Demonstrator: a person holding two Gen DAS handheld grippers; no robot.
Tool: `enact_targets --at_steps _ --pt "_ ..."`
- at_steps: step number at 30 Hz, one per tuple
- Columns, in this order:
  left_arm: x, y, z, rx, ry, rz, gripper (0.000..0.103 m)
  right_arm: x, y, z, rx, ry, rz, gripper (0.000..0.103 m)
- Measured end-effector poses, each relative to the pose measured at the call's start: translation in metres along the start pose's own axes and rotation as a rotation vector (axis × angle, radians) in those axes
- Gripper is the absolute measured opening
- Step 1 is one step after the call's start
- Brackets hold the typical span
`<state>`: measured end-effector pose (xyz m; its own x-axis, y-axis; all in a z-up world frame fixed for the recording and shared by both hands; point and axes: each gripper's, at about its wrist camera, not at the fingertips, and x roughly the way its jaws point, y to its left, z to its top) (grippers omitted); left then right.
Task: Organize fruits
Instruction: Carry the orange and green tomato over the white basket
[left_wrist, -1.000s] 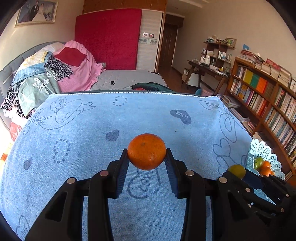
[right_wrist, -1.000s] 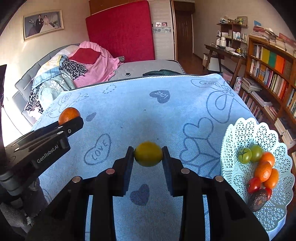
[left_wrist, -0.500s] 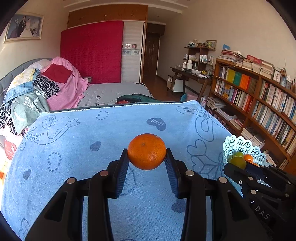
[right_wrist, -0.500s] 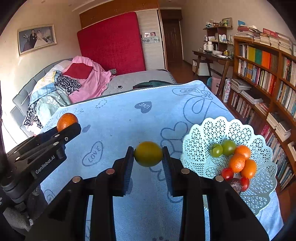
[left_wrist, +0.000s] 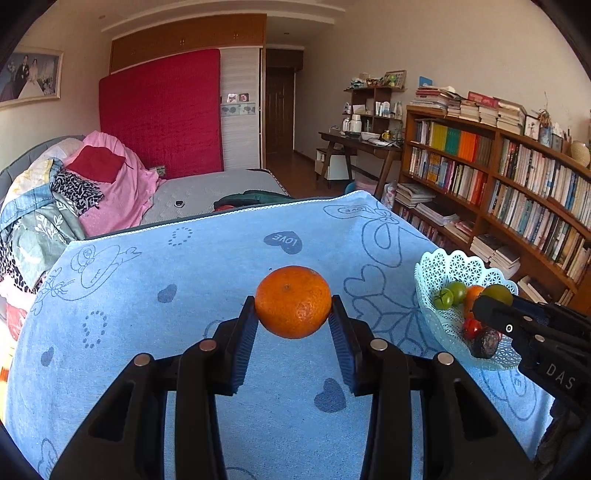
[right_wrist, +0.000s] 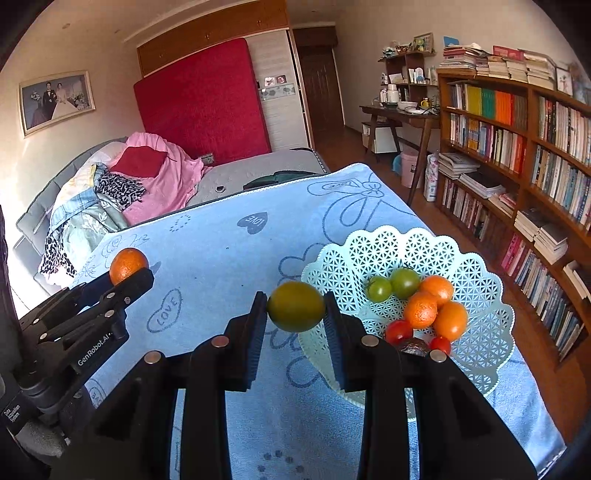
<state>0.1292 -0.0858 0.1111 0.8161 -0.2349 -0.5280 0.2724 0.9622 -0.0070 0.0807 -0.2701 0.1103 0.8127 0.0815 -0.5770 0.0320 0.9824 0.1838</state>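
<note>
Left gripper (left_wrist: 293, 317) clamped on an orange mandarin (left_wrist: 293, 301), held above the blue-towelled bench (left_wrist: 221, 266). Right gripper (right_wrist: 295, 314) clamped on a yellow-green fruit (right_wrist: 296, 305), raised at the near-left rim of the pale lattice basket (right_wrist: 476, 347). Basket sits toward the bench's right edge, holding two green tomatoes (right_wrist: 392, 285), three oranges (right_wrist: 436, 308), red tomatoes (right_wrist: 399, 331) and one dark fruit.
</note>
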Motion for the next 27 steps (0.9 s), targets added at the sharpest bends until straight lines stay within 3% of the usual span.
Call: enact_targets --at_steps 13,27 --pt "-0.003 -0.022 -0.003 0.02 0.036 -0.07 0.04 -0.027 -0.075 -0.02 0.14 -0.026 -0.058 0.032" --pt "0.005 -0.091 -0.001 0.107 0.058 -0.165 0.04 -0.029 -0.109 -0.028 0.164 -0.037 -0.043 0.032"
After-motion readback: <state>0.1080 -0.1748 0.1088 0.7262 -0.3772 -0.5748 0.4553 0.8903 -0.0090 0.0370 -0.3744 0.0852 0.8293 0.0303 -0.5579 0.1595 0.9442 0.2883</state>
